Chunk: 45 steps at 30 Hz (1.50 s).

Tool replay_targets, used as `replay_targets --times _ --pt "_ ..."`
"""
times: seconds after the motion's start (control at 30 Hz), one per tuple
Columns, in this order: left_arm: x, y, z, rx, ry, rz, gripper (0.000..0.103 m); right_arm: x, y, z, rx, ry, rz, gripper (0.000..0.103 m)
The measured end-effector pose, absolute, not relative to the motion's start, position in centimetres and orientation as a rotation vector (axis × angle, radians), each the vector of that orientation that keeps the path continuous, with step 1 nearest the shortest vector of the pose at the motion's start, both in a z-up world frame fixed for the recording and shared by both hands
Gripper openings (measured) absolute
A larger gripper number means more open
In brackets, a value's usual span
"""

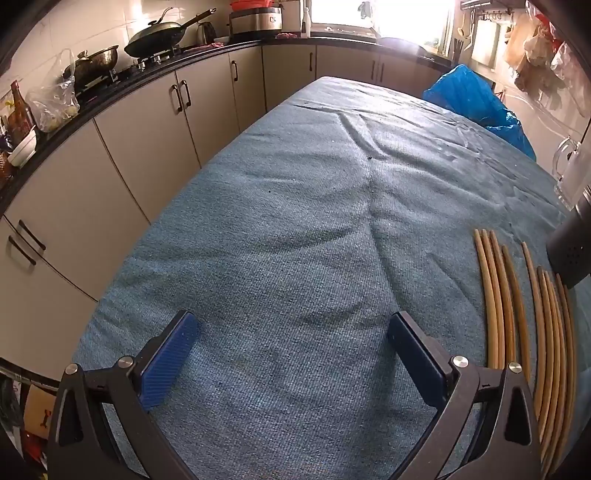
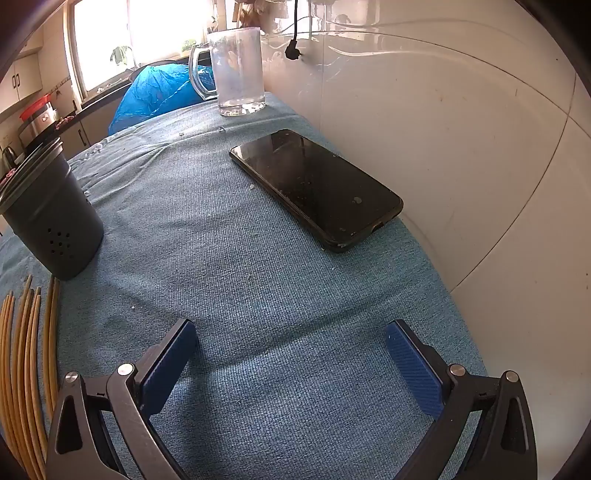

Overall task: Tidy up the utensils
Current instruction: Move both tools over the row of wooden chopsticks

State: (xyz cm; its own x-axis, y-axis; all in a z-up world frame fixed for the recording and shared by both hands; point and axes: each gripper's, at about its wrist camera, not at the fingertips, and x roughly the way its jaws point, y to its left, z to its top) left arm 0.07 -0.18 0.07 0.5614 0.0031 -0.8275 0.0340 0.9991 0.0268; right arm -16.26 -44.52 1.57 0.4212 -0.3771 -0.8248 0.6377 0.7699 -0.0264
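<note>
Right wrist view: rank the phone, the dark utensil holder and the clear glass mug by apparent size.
1. phone, largest in frame.
2. dark utensil holder, close behind, partly cut off at the edge.
3. clear glass mug, smallest, though it stands farthest away, so its true size is unsure.

- A home kitchen, lived in and a bit cluttered.
- A dark counter (image 1: 207,55) runs along the wall over beige cabinets (image 1: 144,129) with dark handles.
- On it a stove (image 1: 155,59) carries a wok (image 1: 159,37) and a pot (image 1: 98,59); further along stand a kettle (image 1: 205,32) and a rice cooker (image 1: 255,19).
- White tiles (image 1: 92,22) cover the wall; a bright window (image 1: 380,16) stands over the far counter.
- Bottles (image 1: 20,110), a bowl (image 1: 23,149) and a plastic bag (image 1: 55,105) crowd the near end.
- A table under a blue cloth (image 1: 295,221) holds chopsticks (image 1: 517,314), a utensil holder (image 2: 51,218), a glass mug (image 2: 238,70) and a phone (image 2: 316,186).
</note>
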Motion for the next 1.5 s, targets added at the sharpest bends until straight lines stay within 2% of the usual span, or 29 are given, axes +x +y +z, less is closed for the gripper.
replay_targets --times 0.2,0.33,0.47,0.63,0.83,1.5 --pt "0.5 -1.2 0.7 0.071 0.964 -0.008 0.103 -16.0 -44.3 1.7 0.307 0.953 -0.634 0.103" --pt "-2.3 0.1 2.4 0.054 0.860 0.043 0.103 -15.9 -43.8 2.3 0.324 0.989 -0.610 0.102" --pt "-4.2 -0.1 4.4 0.068 0.815 0.036 0.103 -17.7 -41.2 5.0 0.340 0.886 -0.546 0.102" --pt "-6.8 -0.5 7.4 0.091 0.719 0.037 0.103 -18.4 -35.2 9.7 0.228 0.733 -0.418 0.102" --pt "-9.5 -0.2 10.5 0.109 0.636 0.042 0.103 -19.2 -30.9 12.6 0.207 0.613 -0.293 0.102" --pt "-14.0 -1.0 9.9 0.122 0.599 0.057 0.103 -21.6 -25.8 12.8 0.189 0.634 -0.143 0.102"
